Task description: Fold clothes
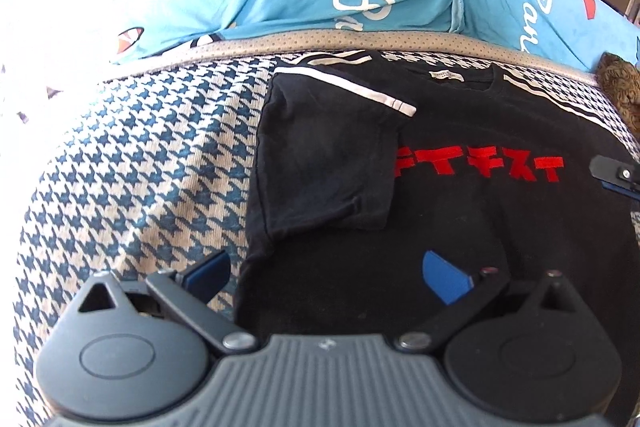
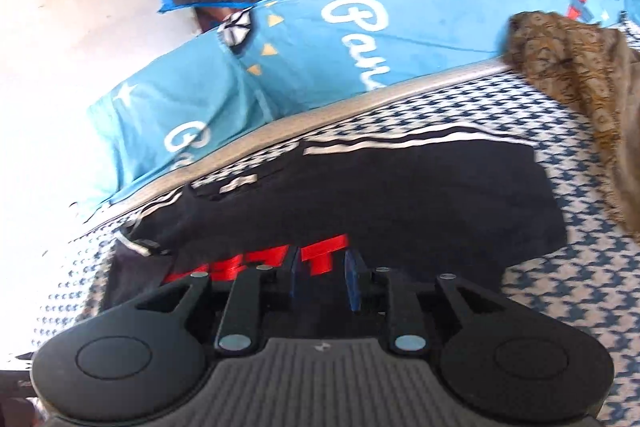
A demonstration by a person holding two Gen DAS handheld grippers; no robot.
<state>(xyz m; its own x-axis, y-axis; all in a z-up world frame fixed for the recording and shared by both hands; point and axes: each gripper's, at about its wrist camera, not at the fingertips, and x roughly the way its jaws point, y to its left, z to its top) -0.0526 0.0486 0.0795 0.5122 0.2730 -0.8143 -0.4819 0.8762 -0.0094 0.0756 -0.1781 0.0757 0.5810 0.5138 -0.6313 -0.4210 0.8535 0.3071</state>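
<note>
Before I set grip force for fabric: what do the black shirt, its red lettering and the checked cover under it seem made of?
Black shirt: soft matte knit, probably cotton jersey; it drapes and creases limply. Red lettering: flat, crisp-edged, likely a print or flock. Checked cover: woven houndstooth with fine visible ribs, seemingly thicker upholstery-type cloth.

The left claw point(image 1: 327, 277) stood with its blue pads wide apart and empty; the right claw point(image 2: 325, 277) had its pads drawn near each other, a narrow gap left between them
</note>
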